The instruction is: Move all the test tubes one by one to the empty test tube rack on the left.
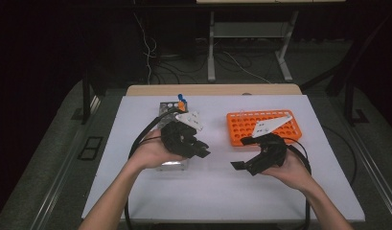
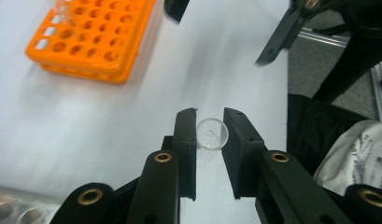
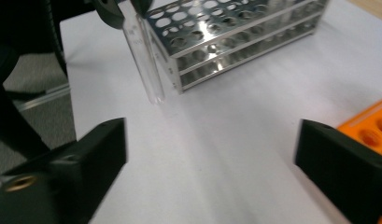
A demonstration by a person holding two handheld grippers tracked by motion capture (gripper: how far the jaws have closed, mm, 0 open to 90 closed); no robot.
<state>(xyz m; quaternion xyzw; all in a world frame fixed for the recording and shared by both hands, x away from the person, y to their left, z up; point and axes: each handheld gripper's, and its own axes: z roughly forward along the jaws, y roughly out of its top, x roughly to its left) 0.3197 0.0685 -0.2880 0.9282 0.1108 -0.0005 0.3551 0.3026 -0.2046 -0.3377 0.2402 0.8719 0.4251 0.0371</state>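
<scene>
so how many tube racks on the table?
2. The orange rack sits right of centre, beyond the right tool. The metal rack sits left of centre, partly hidden under the left hand in the high view.

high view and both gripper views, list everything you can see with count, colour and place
clear test tube: one, see-through, clamped between the left hand-held gripper's jaws, hanging above the white mat
orange tube rack: one, orange, far right part of the mat, holes look empty
metal tube rack: one, silver, left part of the mat, by the left hand
capped tubes: apparently two, blue and orange tops, far end of the metal rack
white mat: one, white, covering the table
left hand-held gripper: one, black, shut on the tube
right hand-held gripper: one, black, jaws wide apart, nothing between them
</scene>
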